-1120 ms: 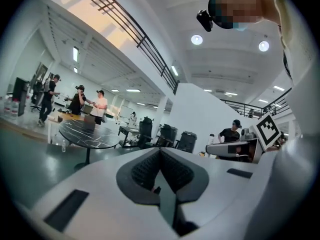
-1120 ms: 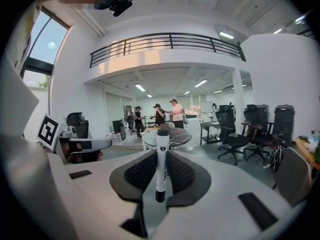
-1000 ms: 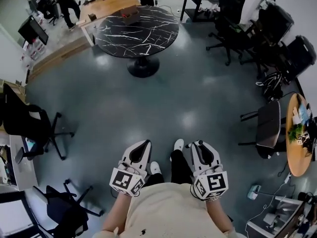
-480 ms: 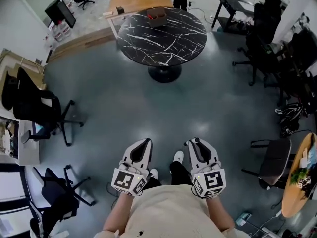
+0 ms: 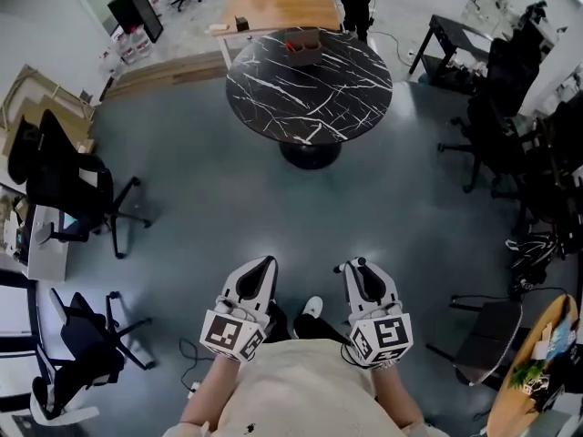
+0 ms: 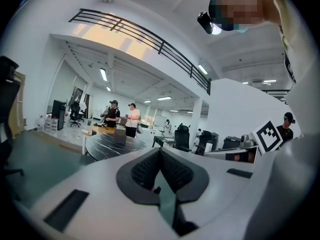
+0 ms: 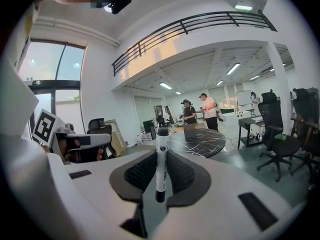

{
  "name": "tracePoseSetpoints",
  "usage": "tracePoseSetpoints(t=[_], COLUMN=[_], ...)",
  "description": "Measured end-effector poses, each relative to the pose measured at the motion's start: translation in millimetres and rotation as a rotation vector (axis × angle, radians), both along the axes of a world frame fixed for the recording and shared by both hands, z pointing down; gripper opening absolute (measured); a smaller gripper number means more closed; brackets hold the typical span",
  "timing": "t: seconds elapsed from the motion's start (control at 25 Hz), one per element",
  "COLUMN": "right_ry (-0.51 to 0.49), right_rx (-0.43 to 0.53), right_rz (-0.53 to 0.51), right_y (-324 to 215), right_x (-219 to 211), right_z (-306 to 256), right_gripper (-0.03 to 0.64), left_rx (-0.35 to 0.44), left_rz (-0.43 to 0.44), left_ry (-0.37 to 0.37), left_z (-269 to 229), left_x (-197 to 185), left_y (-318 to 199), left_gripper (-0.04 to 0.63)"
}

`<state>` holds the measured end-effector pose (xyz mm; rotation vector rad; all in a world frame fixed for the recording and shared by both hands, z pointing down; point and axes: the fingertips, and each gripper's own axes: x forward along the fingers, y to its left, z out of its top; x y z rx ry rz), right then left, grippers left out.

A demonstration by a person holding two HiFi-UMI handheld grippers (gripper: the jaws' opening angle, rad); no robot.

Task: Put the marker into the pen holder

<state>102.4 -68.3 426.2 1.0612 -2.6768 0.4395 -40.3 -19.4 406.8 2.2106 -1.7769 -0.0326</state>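
My right gripper (image 5: pixel 357 265) (image 7: pixel 161 156) is shut on a white marker (image 7: pixel 161 166) with a black cap, which stands upright between the pads. My left gripper (image 5: pixel 264 263) (image 6: pixel 160 152) is shut with nothing in it. Both are held low in front of the person's body, above the grey floor. Far ahead stands a round black marble table (image 5: pixel 310 85) (image 7: pixel 200 142) (image 6: pixel 107 144). On its far side sits a brown box-like holder (image 5: pixel 303 45) (image 7: pixel 190 131). Its contents are too small to make out.
Black office chairs stand at the left (image 5: pixel 73 189), lower left (image 5: pixel 86 353) and right (image 5: pixel 496 144). A wooden desk (image 5: pixel 282 5) and standing people (image 7: pixel 205 111) are behind the marble table. An orange round table (image 5: pixel 528 381) shows at the lower right.
The marble table has drawn closer and shifted toward the middle of the head view as the person walks forward. Both grippers keep their pose, and the marker stays in the right one.
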Motion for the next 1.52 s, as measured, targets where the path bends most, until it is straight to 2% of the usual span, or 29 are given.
tracePoseSetpoints(t=[0.24,0.48,0.8,0.92,1.12,1.52], right_ry=[0.022,0.075,0.088,0.071,0.068,0.088], right_rx=[0.001,-0.006,-0.029,-0.019,-0.010,-0.015], right_rz=[-0.013,0.033,0.089,0.100,0.072,0.051], right_y=[-34,-85,-169,-191,-216,-297], right_x=[-18,-45,-112,-141,-180,-196], right_z=[6,16,11,7,4,16], right_gripper=[0.080,0.080,0.080,0.080,0.080,0.080], left_rx=[0.006,0.025,0.056,0.060,0.046,0.029], left_rz=[0.033,0.087,0.190,0.177,0.114,0.107], left_ry=[0.004,0.058,0.063,0.059,0.110,0.083], left_z=[5,11,2,0,5,15], left_x=[-9,-30,-90,-123,-164,-178], left_y=[-43,-105,-200,-223,-249,-326], left_gripper=[0.008,0.008,0.008,0.008,0.008,0.008])
